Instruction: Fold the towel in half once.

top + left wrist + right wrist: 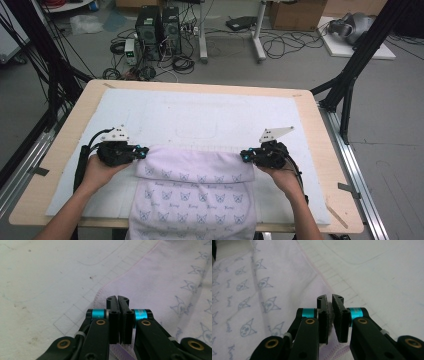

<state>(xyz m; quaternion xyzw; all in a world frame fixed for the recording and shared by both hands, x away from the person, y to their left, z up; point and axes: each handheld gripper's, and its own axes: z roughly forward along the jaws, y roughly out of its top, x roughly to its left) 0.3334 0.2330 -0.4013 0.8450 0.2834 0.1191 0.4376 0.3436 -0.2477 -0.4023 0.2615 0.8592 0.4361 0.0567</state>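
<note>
Cloths: I count one, a pale lilac towel (192, 192) printed with small blue cat faces; it lies on the near middle of the table and its near end hangs over the table's front edge
Fold: the towel's far part is turned back on itself, so a plain band runs across between my two grippers
Grippers: two, one in each hand, both at the far corners of that folded band
Left gripper (142, 151): jaws together, pinched on the towel's left corner; in the left gripper view the pads meet with lilac cloth showing under them (119, 315)
Right gripper (244, 156): jaws clamped on the towel's right corner; in the right gripper view I see a tuft of cloth squeezed between the pads (330, 315)
Hands: two, the left hand (100, 172) and right hand (285, 177) come in from the near edge, well apart, the towel between them
Table: one light wooden table (320, 150), covered by one white mat (200, 112) with faint pencilled outlines and a grid
In the way: nothing lies on the towel or between the grippers; the mat beyond the fold is bare
Around: two dark computer towers (159, 27) on the floor past the table, tangled cables (280, 45), one cardboard box (297, 14), black frame struts (350, 75) at both sides
Containers: the cardboard box is closed from my angle, so I cannot tell what is in it
</note>
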